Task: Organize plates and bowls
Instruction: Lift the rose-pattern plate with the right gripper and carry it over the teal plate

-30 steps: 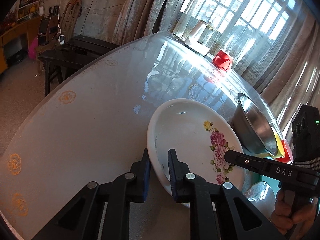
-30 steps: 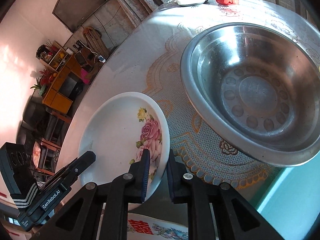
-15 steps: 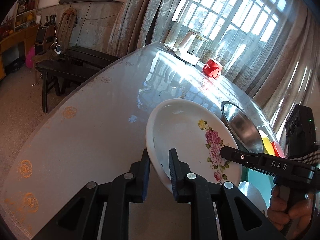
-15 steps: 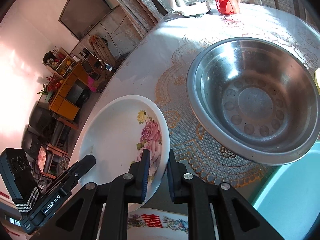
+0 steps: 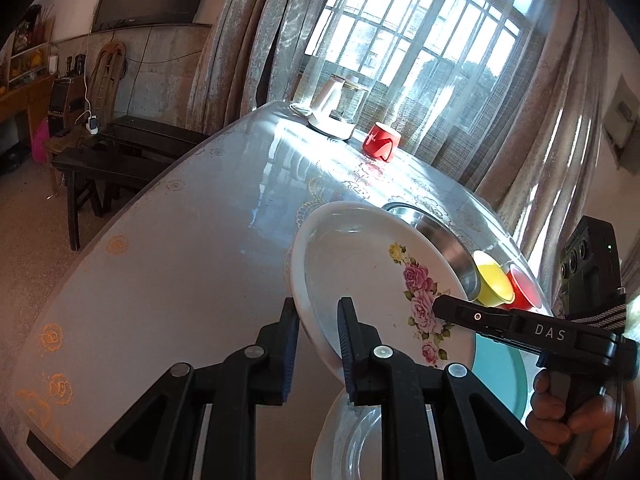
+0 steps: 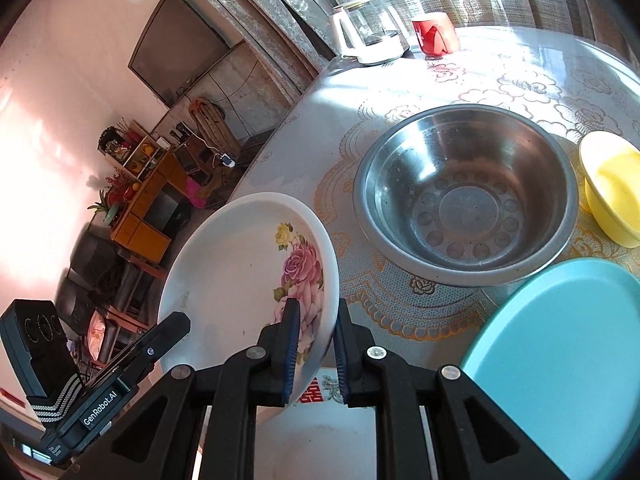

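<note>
A white bowl with pink roses (image 5: 360, 280) (image 6: 240, 272) hangs tilted above the table, held from both sides. My left gripper (image 5: 318, 344) is shut on its left rim, and my right gripper (image 6: 314, 344) is shut on its right rim by the roses. Beyond it a steel bowl (image 6: 464, 196) (image 5: 444, 240) rests on the lace mat. A yellow bowl (image 6: 612, 188) (image 5: 492, 284) and a red bowl (image 5: 524, 288) stand past that. A teal plate (image 6: 560, 360) (image 5: 496, 372) lies near right. Below the held bowl sits a white dish (image 5: 352, 440) (image 6: 320, 432).
At the table's far edge stand a white glass kettle (image 5: 336, 108) (image 6: 368, 36) and a red mug (image 5: 380, 140) (image 6: 434, 34). The table's left side (image 5: 160, 264) is bare cloth. A dark bench (image 5: 112, 152) stands beyond the left edge.
Both grippers have lifted the rose bowl up and away from the table, so the steel bowl looks farther off. The teal plate, yellow bowl and white dish below have come into view.
</note>
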`<state>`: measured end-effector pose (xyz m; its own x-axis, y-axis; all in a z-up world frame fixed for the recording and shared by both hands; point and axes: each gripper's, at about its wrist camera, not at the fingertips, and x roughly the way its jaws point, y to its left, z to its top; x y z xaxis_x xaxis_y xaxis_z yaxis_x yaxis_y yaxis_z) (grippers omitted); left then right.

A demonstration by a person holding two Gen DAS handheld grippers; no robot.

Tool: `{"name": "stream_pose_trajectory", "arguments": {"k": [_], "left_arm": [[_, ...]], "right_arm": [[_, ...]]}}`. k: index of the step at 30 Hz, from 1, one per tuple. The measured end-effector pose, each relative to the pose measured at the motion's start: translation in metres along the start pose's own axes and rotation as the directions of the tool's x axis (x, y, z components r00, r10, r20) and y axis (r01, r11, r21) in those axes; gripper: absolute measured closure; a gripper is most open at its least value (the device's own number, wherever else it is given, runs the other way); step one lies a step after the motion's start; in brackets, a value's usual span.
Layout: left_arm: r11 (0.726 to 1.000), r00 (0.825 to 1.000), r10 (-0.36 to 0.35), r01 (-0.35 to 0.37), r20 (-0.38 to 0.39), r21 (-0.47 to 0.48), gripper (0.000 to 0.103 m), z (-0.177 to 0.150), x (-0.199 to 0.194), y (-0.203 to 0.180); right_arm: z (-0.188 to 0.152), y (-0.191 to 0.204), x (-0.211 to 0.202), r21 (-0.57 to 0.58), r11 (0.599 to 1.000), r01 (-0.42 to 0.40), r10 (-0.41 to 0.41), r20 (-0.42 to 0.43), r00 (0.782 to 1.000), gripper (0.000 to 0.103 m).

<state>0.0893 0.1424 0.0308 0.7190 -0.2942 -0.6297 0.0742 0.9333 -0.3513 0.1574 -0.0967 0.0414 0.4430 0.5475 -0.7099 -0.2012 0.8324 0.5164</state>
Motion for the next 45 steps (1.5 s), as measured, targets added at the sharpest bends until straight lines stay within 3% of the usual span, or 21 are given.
{"name": "stream_pose_trajectory", "arguments": {"k": [11,25,35,45], "left_arm": [[0.991,0.995,-0.086,0.09,-0.048,0.097,0.084,-0.017,0.002,-0.064],[0.95,0.976,-0.153,0.188,-0.155,0.248,0.082,-0.038,0.029,-0.153],[0.932,0.953,-0.145,0.222,-0.267,0.286,0.082,-0.057,0.068,-0.195],[0.936,0.94,-0.086,0.189,-0.329,0.298,0.081,-0.07,0.09,-0.197]], "right_arm": [[-0.03,-0.041,-0.058,0.09,0.996,0.024,-0.03,0.069,0.997,0.087],[-0.058,-0.108,-0.12,0.229,0.971,0.069,-0.109,0.166,0.98,0.087],[-0.077,-0.157,-0.132,0.324,0.937,0.134,-0.195,0.164,0.967,0.087],[-0.089,-0.176,-0.127,0.351,0.923,0.159,-0.219,0.138,0.966,0.087]]}}
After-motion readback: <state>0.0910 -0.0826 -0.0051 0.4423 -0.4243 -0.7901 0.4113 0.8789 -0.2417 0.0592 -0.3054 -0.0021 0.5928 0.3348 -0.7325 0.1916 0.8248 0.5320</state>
